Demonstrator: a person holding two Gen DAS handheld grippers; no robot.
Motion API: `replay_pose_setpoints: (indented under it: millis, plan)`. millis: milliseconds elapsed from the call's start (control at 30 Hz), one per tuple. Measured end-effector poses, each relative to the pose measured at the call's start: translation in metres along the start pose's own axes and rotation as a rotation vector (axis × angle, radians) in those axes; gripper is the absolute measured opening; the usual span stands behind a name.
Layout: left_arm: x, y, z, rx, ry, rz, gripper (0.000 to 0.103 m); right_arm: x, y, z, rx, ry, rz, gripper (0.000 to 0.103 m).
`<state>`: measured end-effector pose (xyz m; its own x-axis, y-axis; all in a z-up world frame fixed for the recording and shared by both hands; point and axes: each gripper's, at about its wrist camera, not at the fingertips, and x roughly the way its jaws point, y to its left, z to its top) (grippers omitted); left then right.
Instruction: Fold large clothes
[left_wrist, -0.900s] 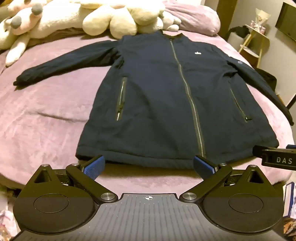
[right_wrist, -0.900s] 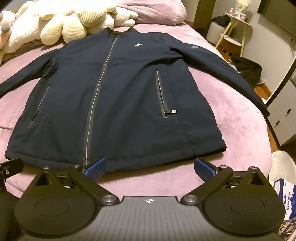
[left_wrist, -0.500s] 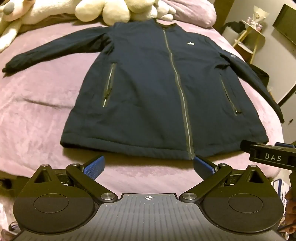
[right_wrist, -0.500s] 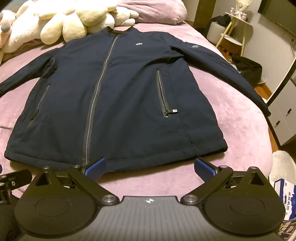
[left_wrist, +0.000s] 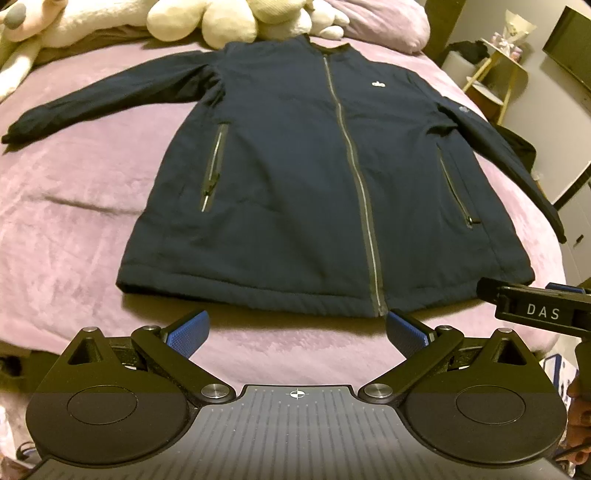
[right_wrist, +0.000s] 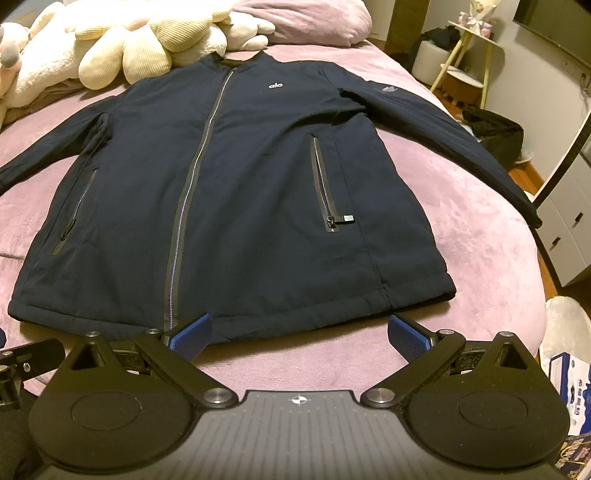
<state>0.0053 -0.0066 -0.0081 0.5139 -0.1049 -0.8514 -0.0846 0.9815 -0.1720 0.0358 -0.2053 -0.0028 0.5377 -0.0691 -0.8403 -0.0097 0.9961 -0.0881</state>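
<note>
A dark navy zip jacket (left_wrist: 317, 177) lies flat, front up and zipped, on a pink bed (left_wrist: 74, 206), sleeves spread out to both sides. It also shows in the right wrist view (right_wrist: 236, 192). My left gripper (left_wrist: 295, 332) is open and empty, just short of the jacket's hem near the zipper's bottom end. My right gripper (right_wrist: 297, 334) is open and empty, close to the hem's right half. The right gripper's side also shows at the right edge of the left wrist view (left_wrist: 535, 310).
Cream plush toys (right_wrist: 147, 40) and a pink pillow (right_wrist: 306, 18) lie at the head of the bed. A small stool-table (right_wrist: 465, 74), a dark bag (right_wrist: 495, 129) and white drawers (right_wrist: 569, 221) stand to the right of the bed.
The left view has shifted: the jacket first slid left and down in frame, then back toward the centre. The right view has crept slightly closer to the hem. Both grippers stayed open.
</note>
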Motion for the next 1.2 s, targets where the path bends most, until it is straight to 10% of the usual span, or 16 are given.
replay_pose_setpoints:
  millis: [1200]
  plan:
    - [0.0012, -0.0027, -0.0037, 0.006, 0.014, -0.025, 0.103, 0.0007, -0.0043, -0.0003, 0.010, -0.003, 0.004, 0.102]
